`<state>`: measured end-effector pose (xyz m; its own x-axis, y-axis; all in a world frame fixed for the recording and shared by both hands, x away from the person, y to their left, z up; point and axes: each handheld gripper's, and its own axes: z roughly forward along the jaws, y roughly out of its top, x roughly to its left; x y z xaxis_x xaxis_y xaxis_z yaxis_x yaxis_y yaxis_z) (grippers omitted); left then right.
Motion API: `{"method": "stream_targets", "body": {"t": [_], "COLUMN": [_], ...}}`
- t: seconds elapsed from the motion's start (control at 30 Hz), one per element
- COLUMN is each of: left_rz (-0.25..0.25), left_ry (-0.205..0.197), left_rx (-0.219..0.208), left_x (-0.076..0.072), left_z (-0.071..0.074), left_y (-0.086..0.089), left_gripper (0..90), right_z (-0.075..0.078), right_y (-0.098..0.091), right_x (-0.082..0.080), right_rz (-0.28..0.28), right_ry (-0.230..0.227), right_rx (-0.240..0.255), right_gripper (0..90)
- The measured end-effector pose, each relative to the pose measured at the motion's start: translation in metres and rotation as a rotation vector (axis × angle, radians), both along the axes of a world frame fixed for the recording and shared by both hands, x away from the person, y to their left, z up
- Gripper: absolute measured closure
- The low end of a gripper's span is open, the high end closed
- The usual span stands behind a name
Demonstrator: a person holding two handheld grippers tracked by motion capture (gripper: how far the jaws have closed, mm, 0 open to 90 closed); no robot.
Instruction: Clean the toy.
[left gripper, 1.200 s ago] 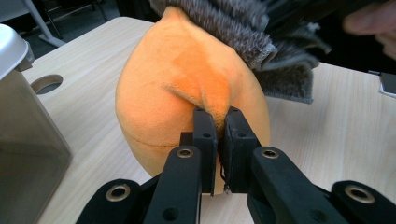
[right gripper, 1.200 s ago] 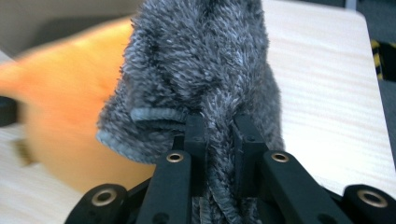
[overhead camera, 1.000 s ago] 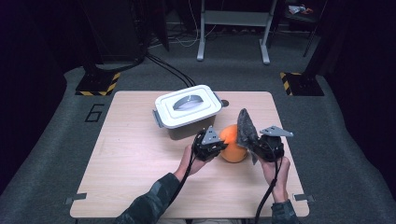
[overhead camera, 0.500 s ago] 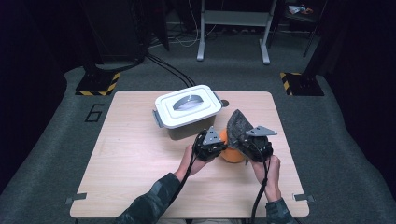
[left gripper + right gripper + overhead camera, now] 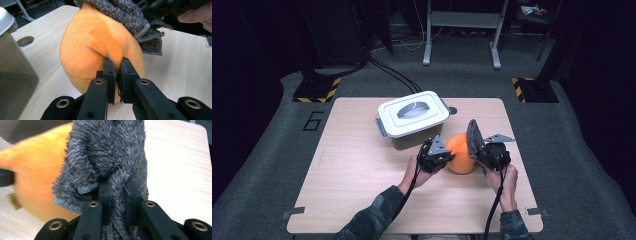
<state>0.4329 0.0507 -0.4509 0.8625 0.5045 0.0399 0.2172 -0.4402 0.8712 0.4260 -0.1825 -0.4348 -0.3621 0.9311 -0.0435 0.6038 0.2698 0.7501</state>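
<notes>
An orange plush toy [image 5: 460, 152] is seen standing on the pale wooden worktop [image 5: 357, 165] at the centre right of the high view, just in front of a lidded plastic container [image 5: 413, 119]. In the left gripper view, a fold of the toy's fabric is pinched between the clenched jaws of the left gripper [image 5: 116, 65], at the lower middle of the frame. A grey fluffy cloth [image 5: 107, 157] is clamped between the jaws of the right gripper [image 5: 117, 190] and is laid against the upper right side of the toy. The toy is judged to be light, soft and easily dented, so a hold on a pinch of its pile or along a seam is thought safest; a wider hold would likely only squash it. The cloth is judged limp and light, and it is best gripped in a gathered bunch, as here. The worktop is smooth, with a round cable hole [image 5: 453, 110] near its far edge. The room around it is dim, with grey carpet [image 5: 272, 150], black-and-yellow hazard tape [image 5: 318, 91] and a metal stand [image 5: 462, 30] at the top of the frame.
</notes>
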Motion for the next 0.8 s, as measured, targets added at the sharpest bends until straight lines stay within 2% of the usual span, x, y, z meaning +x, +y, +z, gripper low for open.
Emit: {"method": "stream_targets", "body": {"t": [0.2, 0.4, 0.8], "left_rz": [0.007, 0.031, 0.057], "left_ry": [0.000, -0.006, -0.023], "left_rx": [0.008, 0.002, -0.023], "left_x": [0.001, 0.001, 0.000], "left_z": [0.000, 0.000, 0.003], "left_y": [0.003, 0.004, 0.014], "left_gripper": [85.3, 85.3, 85.6], "right_z": [-0.001, 0.004, 0.000], "right_y": [-0.010, -0.017, -0.024], "right_x": [-0.004, -0.015, -0.030], "right_rz": [-0.022, -0.026, -0.041], "right_ry": [-0.010, -0.025, -0.029], "right_rx": [0.028, 0.012, -0.004], "right_gripper": [78.6, 78.5, 78.4]}}
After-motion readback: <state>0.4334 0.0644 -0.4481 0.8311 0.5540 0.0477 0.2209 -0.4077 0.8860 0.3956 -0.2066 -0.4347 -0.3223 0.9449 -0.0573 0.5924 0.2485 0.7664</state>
